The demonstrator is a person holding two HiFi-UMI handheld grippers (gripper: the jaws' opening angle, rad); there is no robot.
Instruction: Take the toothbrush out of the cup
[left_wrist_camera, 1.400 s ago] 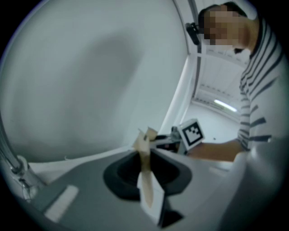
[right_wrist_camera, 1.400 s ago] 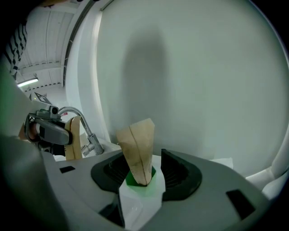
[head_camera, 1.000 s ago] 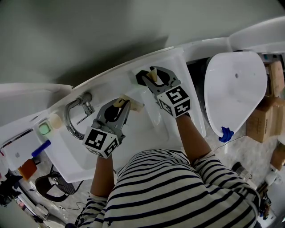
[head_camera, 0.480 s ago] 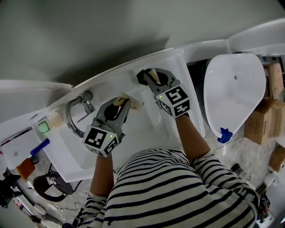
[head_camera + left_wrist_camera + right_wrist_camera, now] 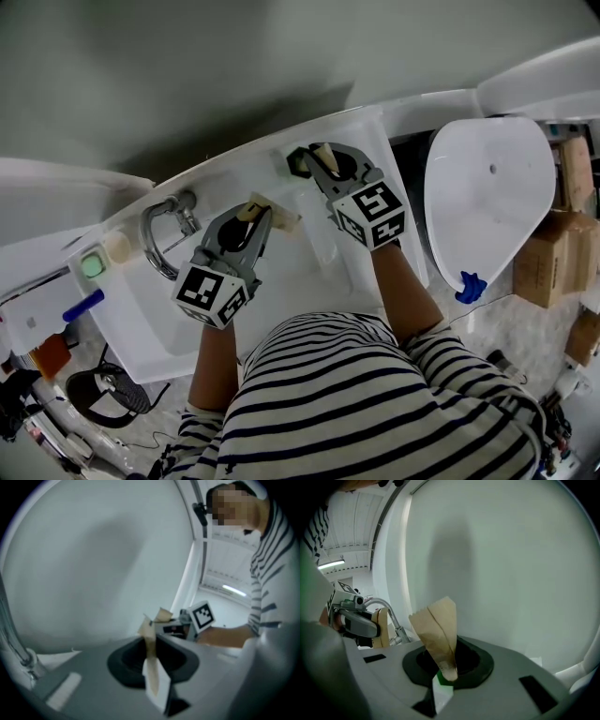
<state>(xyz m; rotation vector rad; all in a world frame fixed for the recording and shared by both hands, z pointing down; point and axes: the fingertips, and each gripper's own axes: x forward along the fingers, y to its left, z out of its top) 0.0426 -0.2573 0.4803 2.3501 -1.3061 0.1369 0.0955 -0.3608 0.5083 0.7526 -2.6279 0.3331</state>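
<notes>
Right gripper (image 5: 440, 620) was the busy one here. Its jaws had just been closing, and the tan pads were pinched together on a green-and-white stick low in its own view, which I'm pretty sure was the toothbrush (image 5: 442, 686) handle. So the brush was grabbed, but from these shots I couldn't say it was clear of the cup yet. The head view didn't help, since the gripper body sat right on top of it.

Left gripper (image 5: 149, 634) was clamped too, on a thin white edge that I took to be the cup (image 5: 160, 688) wall. Makes sense to me: one hand pins the cup so it doesn't ride up or tip when the other pulls the brush out.

Both grippers were over the white sink (image 5: 150, 319), close together with their tips pointing at the back wall, the faucet (image 5: 159, 234) off to the left. My guess for the next bit is a straight lift with the right one, with the left one keeping the cup put. If the brush snags on the rim, the cup could tilt.
</notes>
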